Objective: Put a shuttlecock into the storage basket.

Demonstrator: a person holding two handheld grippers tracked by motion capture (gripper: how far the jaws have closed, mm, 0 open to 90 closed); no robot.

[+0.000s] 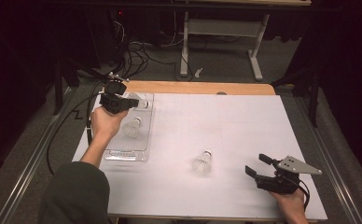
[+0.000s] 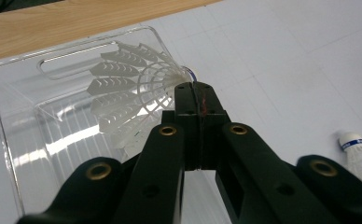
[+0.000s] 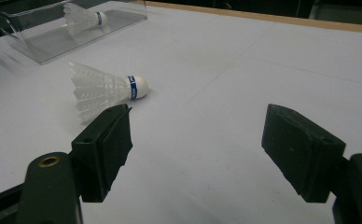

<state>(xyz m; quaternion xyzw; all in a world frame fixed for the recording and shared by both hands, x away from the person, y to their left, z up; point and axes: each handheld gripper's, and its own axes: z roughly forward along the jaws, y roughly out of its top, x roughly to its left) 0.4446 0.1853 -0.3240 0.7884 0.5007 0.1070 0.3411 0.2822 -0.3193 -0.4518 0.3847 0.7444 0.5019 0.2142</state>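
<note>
My left claw (image 2: pixel 198 100), clamped on a shuttlecock (image 2: pixel 132 93) over the clear tray (image 2: pixel 11 140), should release next; right claw (image 3: pixel 198 149) waits wide open, empty.

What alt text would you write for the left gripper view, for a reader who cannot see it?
The left gripper, its black jaws shut, holds a white shuttlecock by its cork end over a clear plastic tray. The tray sits on a white table; a second shuttlecock lies at the right edge.
</note>
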